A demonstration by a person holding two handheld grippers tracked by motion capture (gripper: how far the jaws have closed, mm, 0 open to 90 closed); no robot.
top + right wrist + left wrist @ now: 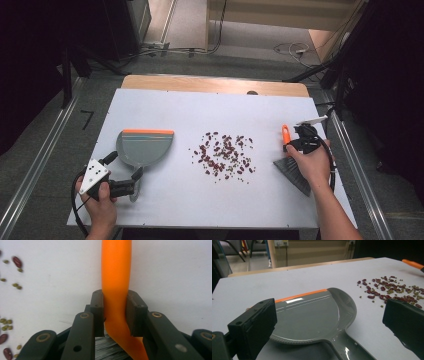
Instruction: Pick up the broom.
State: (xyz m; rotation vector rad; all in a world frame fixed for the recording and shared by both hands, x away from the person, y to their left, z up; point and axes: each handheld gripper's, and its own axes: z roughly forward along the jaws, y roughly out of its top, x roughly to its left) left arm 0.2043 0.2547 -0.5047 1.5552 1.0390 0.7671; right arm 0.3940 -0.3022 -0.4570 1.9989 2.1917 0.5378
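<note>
A grey dustpan [145, 147] with an orange front lip lies flat at the left of the white tabletop [200, 110]. Its handle [347, 350] runs back between the wide-apart jaws of my left gripper [124, 169], which is open and touches nothing. Red and green beans [225, 154] lie scattered in the middle, and the left gripper view shows the beans [392, 288] to the right of the dustpan [312, 315]. At the right, my right gripper [296, 142] is shut on the orange handle [116, 277] of a brush, whose grey bristles [292, 172] rest on the table under the hand.
The white sheet sits on a wooden table whose edge [215, 82] shows at the back. Metal rails [35, 160] run along both sides on the floor. Cables [295, 49] lie on the floor behind. A few beans [10, 325] lie left of the brush handle.
</note>
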